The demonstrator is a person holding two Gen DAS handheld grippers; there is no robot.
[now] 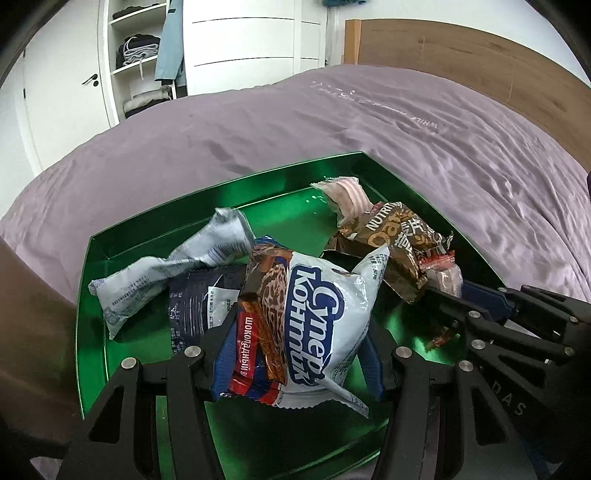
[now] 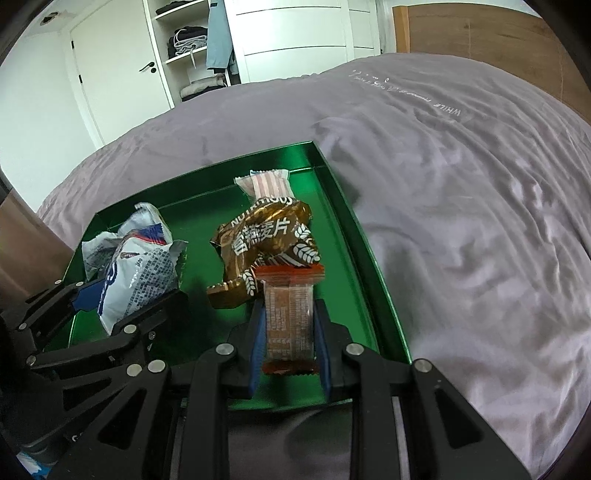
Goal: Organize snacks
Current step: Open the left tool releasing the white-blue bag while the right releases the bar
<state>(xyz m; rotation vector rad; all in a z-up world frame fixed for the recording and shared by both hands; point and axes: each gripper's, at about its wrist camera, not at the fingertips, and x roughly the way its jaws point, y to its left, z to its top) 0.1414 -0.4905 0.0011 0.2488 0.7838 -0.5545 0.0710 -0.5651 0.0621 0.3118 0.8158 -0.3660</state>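
Bed w/ mauve cover, wood headboard, white wardrobe, door.

The tray was shiny green and the bedcover pale purple. One packet was white with blue letters and a red-blue end. The oat bag was brown with white grain marks — behind it a pink-striped wrapper. The small bar was brown with orange-red ends.

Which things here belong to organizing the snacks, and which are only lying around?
Job:
- green tray
- white-blue packet, in left gripper
- small brown bar, in right gripper
- brown oat packet

Not part:
- purple bedcover
- wardrobe shelves
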